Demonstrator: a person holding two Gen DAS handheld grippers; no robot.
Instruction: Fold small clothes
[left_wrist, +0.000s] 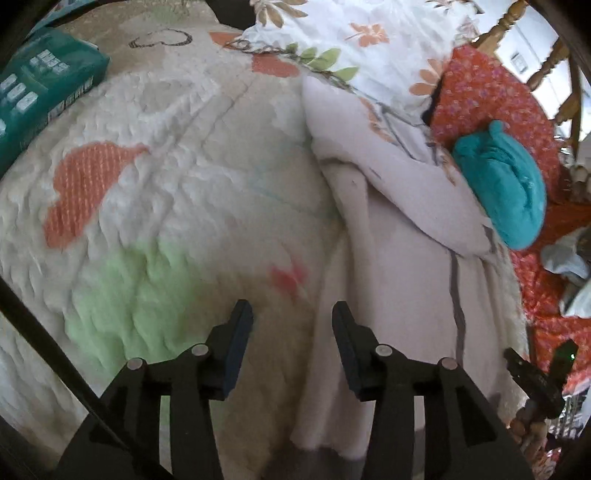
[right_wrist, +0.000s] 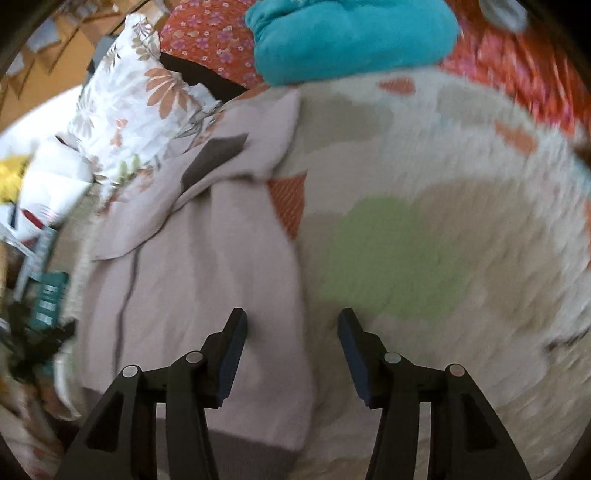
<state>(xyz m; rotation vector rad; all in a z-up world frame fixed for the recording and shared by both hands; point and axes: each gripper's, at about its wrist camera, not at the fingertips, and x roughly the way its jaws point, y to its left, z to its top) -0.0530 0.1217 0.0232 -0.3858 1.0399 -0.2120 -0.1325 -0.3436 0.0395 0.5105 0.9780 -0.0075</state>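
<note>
A pale mauve garment (left_wrist: 399, 266) with a grey zip line lies partly folded on a quilted bedspread (left_wrist: 166, 192) printed with orange and green patches. My left gripper (left_wrist: 291, 314) hangs open just above the garment's left edge, nothing between its fingers. In the right wrist view the same garment (right_wrist: 207, 266) shows a sleeve with a dark grey cuff (right_wrist: 218, 155) folded across it and a grey hem at the bottom. My right gripper (right_wrist: 291, 321) is open over the garment's right edge, its left finger above the cloth and its right finger above the bedspread (right_wrist: 443, 184).
A folded teal garment (left_wrist: 502, 184) lies on a red flowered sheet (left_wrist: 491, 99) beyond the mauve one. A floral pillow (left_wrist: 351, 40) sits at the back. A green packet (left_wrist: 40, 96) lies far left. A wooden bed rail (left_wrist: 546, 70) is at the upper right.
</note>
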